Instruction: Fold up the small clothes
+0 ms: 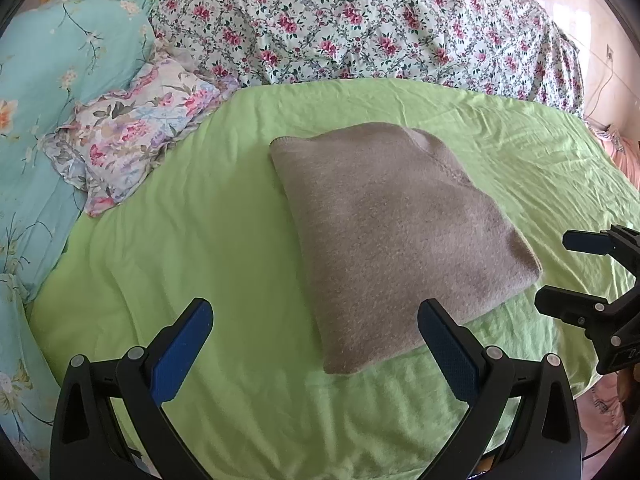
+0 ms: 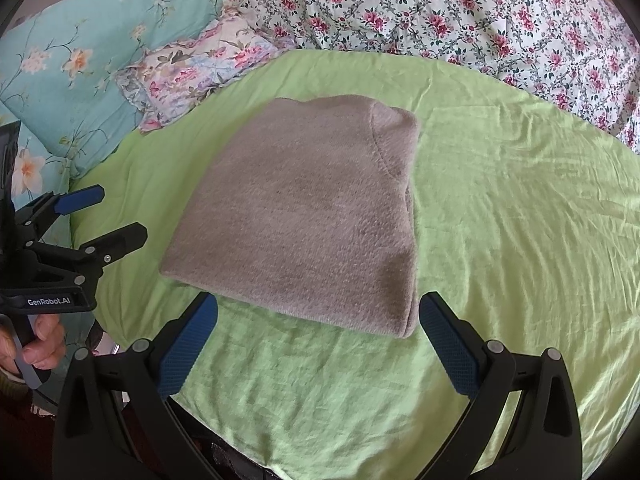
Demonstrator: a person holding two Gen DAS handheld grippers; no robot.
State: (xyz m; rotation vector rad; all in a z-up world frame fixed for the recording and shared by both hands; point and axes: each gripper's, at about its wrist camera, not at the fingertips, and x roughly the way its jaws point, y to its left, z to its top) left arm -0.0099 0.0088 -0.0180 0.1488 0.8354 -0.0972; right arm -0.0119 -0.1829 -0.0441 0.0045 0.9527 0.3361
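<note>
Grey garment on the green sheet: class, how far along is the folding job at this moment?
Done: the grey garment lies as a compact folded rectangle on the green sheet, with no sleeve sticking out. In hand: nothing; the left tool and the right tool are both open, apart from the cloth. Left: perhaps a final tidy; no other loose clothes show beside the floral pillow.

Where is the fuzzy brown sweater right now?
The folded sweater lies on the green sheet, mid-frame in both views, ahead of both open grippers, with the flowered pillow up-left.
</note>
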